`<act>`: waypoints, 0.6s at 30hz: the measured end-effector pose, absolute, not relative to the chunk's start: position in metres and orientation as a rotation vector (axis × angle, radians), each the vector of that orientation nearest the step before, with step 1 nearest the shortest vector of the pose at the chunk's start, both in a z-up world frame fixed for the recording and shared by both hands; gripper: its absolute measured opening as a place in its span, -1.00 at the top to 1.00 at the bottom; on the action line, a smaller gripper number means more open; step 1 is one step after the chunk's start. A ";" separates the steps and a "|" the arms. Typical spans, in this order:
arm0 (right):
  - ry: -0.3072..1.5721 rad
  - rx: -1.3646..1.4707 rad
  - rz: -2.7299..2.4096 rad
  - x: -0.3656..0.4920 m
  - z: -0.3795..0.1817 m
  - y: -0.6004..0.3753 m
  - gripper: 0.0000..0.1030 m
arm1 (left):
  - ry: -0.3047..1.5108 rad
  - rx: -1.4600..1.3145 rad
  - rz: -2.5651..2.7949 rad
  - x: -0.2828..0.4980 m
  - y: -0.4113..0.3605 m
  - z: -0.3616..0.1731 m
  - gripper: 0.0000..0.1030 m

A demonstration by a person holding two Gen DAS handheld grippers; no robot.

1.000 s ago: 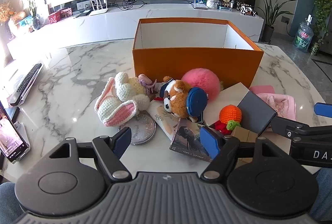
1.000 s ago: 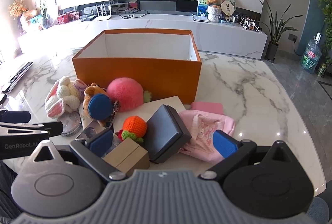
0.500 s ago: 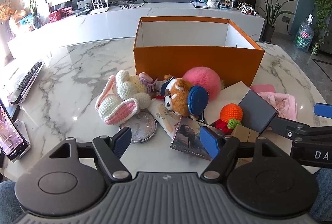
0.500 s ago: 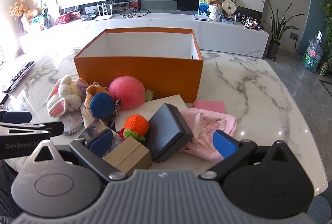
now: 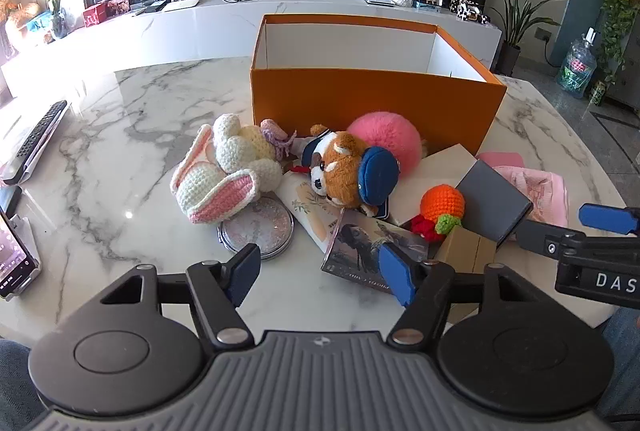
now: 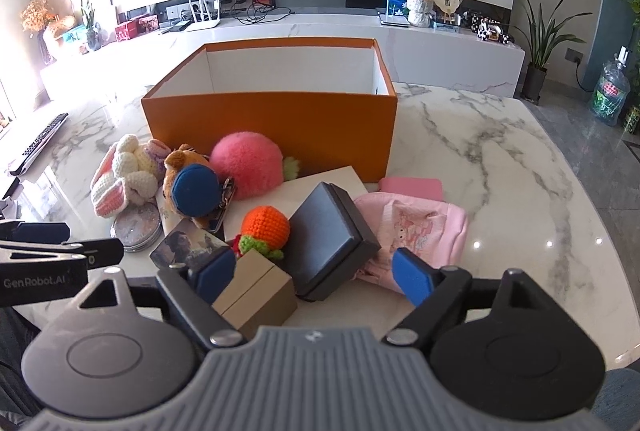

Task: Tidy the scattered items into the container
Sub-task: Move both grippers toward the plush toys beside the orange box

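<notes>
An open orange box [image 5: 376,103] with a white inside stands on the marble table [image 5: 120,135]. In front of it lie a crochet bunny [image 5: 228,171], a plush animal with a blue cap [image 5: 344,171], a pink pompom [image 5: 384,139], a round compact [image 5: 260,227], a photo booklet [image 5: 368,247] and an orange crochet fruit [image 6: 266,225]. A dark box [image 6: 328,239], a tan box [image 6: 256,291] and a pink pouch [image 6: 416,223] lie nearer the right. My left gripper [image 5: 320,275] hovers before the booklet, jaws closing, gripping nothing. My right gripper [image 6: 312,273] stands open around the dark and tan boxes without pressing them.
A remote [image 5: 36,139] and a phone [image 5: 12,259] lie at the table's left edge. Bare marble [image 6: 500,159] stretches right of the box. Behind the table runs a white TV console [image 5: 200,19] with small things on it.
The left gripper's pads have drawn slightly closer together. Both hands and all the items have stayed where they were.
</notes>
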State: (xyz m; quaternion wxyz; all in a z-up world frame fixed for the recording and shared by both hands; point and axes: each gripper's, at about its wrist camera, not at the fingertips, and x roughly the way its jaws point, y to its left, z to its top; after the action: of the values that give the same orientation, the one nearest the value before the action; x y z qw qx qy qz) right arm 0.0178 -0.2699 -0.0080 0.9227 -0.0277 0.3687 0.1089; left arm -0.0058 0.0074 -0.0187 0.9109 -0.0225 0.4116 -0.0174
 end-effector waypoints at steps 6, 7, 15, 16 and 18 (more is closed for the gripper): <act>0.802 -0.041 0.252 0.027 -0.019 -0.270 -0.26 | 0.902 -0.079 -0.071 0.005 0.012 -0.028 0.03; 0.807 -0.039 0.258 0.030 -0.020 -0.270 -0.25 | 0.907 -0.088 -0.074 0.007 0.013 -0.029 0.10; 0.816 -0.050 0.331 0.053 -0.025 -0.258 -0.20 | 0.865 -0.081 -0.121 0.031 0.013 -0.029 -0.04; 0.813 -0.053 0.341 0.056 -0.025 -0.255 -0.18 | 0.863 -0.085 -0.123 0.035 0.013 -0.028 -0.05; 0.807 -0.058 0.365 0.065 -0.024 -0.250 -0.10 | 0.857 -0.088 -0.115 0.044 0.015 -0.028 -0.05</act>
State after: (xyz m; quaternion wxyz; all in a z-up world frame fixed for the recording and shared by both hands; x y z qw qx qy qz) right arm 0.0652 -0.2499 -0.0243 0.9031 -0.0283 0.3906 0.1764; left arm 0.0440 0.0154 -0.0275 0.9071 -0.0424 0.4151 -0.0556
